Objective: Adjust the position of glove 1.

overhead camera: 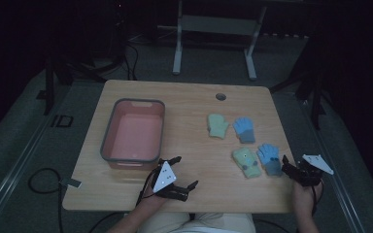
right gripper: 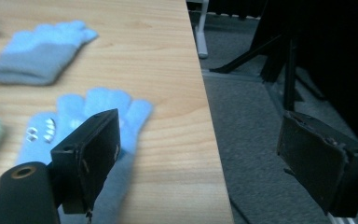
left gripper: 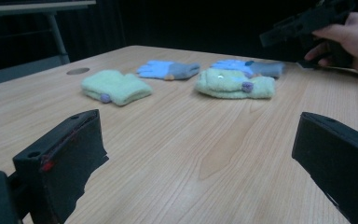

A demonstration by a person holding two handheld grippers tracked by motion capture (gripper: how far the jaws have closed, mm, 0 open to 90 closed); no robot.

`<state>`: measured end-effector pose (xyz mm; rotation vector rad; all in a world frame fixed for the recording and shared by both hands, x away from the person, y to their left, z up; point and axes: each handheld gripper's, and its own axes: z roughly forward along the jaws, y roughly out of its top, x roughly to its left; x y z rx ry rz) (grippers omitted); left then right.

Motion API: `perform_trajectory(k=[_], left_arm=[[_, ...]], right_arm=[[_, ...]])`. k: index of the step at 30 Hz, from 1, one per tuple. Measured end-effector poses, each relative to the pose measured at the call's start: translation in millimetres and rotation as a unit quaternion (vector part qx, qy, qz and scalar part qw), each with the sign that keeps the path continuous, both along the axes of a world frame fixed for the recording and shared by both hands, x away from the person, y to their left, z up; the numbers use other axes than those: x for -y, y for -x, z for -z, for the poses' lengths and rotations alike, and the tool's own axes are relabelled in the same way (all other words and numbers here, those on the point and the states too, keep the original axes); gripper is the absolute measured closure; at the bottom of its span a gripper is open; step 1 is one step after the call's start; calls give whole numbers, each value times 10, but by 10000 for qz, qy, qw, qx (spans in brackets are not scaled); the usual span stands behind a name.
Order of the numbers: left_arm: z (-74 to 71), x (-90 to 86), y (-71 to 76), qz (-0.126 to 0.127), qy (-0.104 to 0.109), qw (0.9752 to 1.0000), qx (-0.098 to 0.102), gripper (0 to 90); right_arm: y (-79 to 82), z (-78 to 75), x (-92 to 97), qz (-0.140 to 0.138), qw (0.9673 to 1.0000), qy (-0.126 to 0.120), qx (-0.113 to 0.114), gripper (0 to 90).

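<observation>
— Where's your right gripper (overhead camera: 291, 167)?
— At the table's (overhead camera: 199, 194) right edge, jaws wide open, beside the near blue glove (overhead camera: 270, 158) (empty).
— The left (overhead camera: 178, 172)?
— Open too — near the tub (overhead camera: 108, 141).

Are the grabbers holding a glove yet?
No. The left gripper and right gripper are both open and hold nothing; the nearest blue glove lies free.

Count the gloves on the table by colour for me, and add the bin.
Light green knitted gloves: 2, the far one and the near one
Light blue knitted gloves with grey cuffs: 2, the far one and the near one
Pink plastic bin with a grey rim: 1
Total: 5 things, 4 of them gloves
</observation>
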<state>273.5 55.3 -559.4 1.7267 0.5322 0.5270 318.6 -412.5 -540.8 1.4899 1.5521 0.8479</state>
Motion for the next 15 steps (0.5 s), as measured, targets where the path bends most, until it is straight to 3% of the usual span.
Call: perform_trajectory(k=[5,10,15], left_arm=[[-2,10,1,-108,-16,9999,-67,20],[-6,14,-5,-174,-43,9998,-133,20],[-9,35,-5,-218,-141,9996,-142,20]], right_arm=[[-26,-167,-41,-4,9999,-119,-65,127],[-117,-323,-85,-240,9995,-141,-125,123],[-204,-513,-145,-329,9994,-37,-55,118]])
